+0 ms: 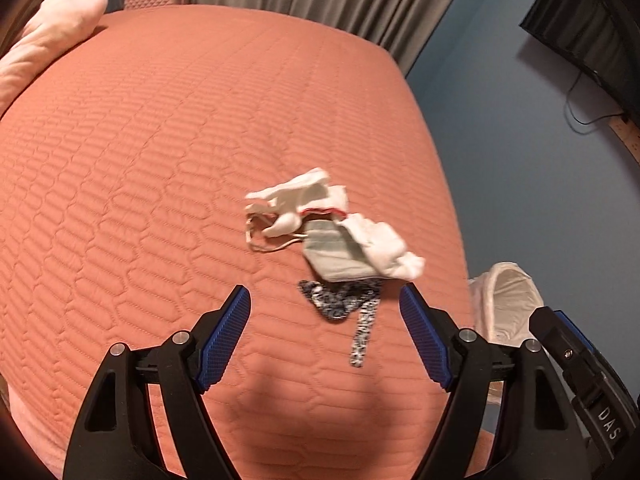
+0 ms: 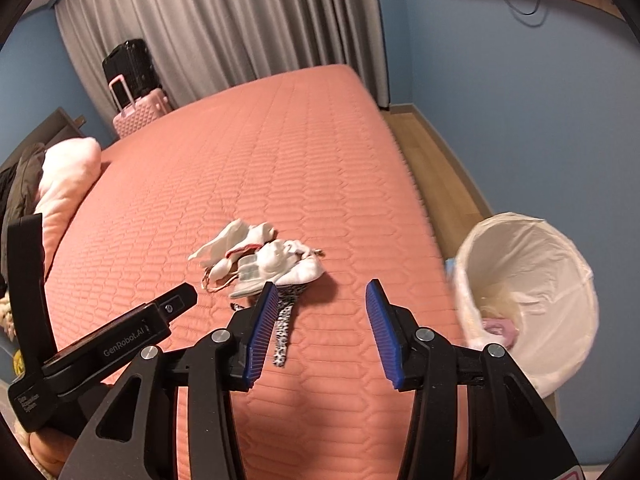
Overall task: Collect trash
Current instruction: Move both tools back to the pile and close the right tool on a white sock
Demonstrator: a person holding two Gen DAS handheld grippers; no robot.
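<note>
A small pile of trash lies on the salmon quilted bed (image 1: 160, 160): crumpled white tissues (image 1: 380, 248), a pale face mask (image 1: 336, 252) with strings, and a black-and-white patterned strip (image 1: 360, 332). The pile also shows in the right wrist view (image 2: 264, 264), with the patterned strip (image 2: 284, 332) nearest. My left gripper (image 1: 325, 300) is open and empty, just short of the pile. My right gripper (image 2: 322, 296) is open and empty, to the right of the pile. A white-lined trash bin (image 2: 532, 280) stands beside the bed on the right, and its edge also shows in the left wrist view (image 1: 508, 300).
A pink pillow (image 2: 68, 176) lies at the bed's left end. A pink suitcase (image 2: 138, 116) and a black one (image 2: 130, 64) stand by grey curtains (image 2: 240, 20). Blue wall (image 2: 520, 100) and wood floor strip (image 2: 432, 152) run along the right. The left gripper's body (image 2: 120, 344) shows at lower left.
</note>
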